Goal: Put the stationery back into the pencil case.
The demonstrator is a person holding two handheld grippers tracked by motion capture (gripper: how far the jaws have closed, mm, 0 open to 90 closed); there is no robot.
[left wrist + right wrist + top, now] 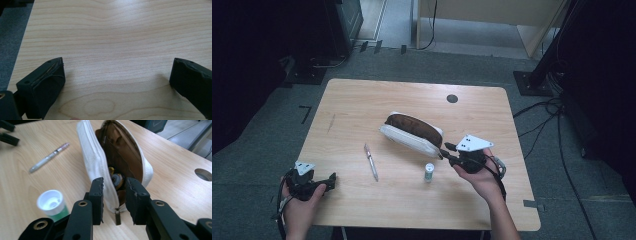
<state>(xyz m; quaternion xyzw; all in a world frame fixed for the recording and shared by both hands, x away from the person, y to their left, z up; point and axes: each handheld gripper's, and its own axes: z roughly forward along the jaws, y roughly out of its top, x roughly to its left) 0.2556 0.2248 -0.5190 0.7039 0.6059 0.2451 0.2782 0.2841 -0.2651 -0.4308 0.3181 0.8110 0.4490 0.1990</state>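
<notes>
pouch [95,162]: lying unzipped mid-table [362,100], brown lining and a gold gear-like piece showing inside
right tool [114,195]: jaws narrowed, straddling pouch's zipper end; grip unclear
left tool [117,82]: sitting wide open, holding nothing
bottle [52,203]: standing capped beside pouch

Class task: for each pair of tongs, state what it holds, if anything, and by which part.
The right tongs grip the white pouch at its near end, by the zipper end with the hanging pull. The left tongs are open over bare table, holding nothing.
</notes>
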